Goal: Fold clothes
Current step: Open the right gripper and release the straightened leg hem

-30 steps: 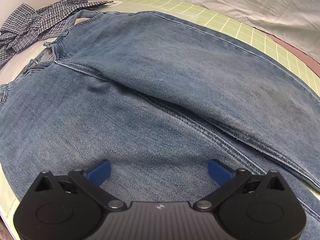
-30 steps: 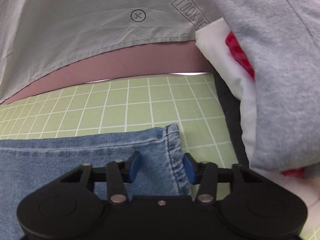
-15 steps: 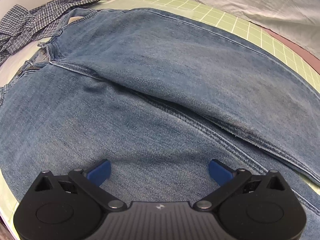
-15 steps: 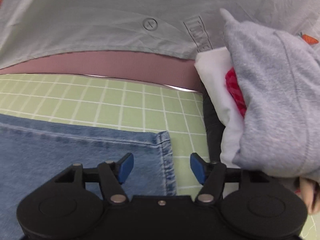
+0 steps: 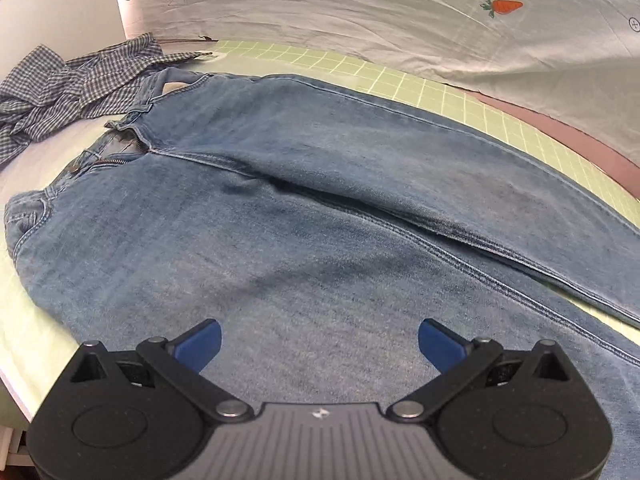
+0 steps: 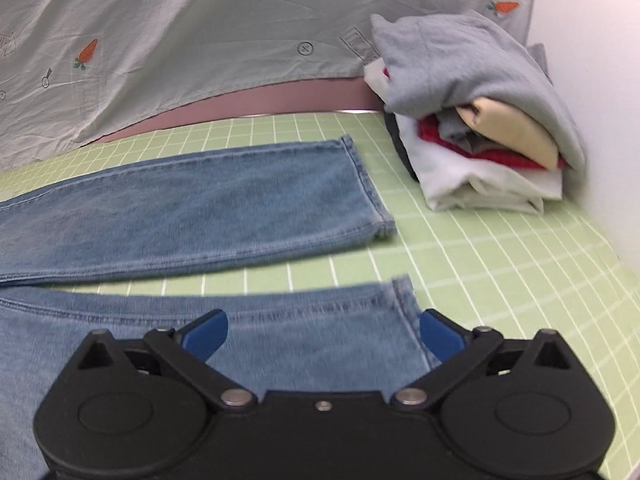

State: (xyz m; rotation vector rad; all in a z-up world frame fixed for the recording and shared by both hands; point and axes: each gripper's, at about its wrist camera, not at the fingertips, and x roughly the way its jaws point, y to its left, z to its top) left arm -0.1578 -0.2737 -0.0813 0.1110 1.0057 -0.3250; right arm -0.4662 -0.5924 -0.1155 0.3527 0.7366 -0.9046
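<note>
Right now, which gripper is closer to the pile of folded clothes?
Right. The right gripper hangs over the jeans leg cuffs, with the folded pile just beyond. The left gripper is over the thigh end, pile out of view.

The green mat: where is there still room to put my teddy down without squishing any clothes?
The biggest bare patch of green mat lies between the jeans hems and the folded clothes pile. A thin strip shows between the two legs. Near the waistband it is crowded: the checked shirt lies bunched beside it.
</note>
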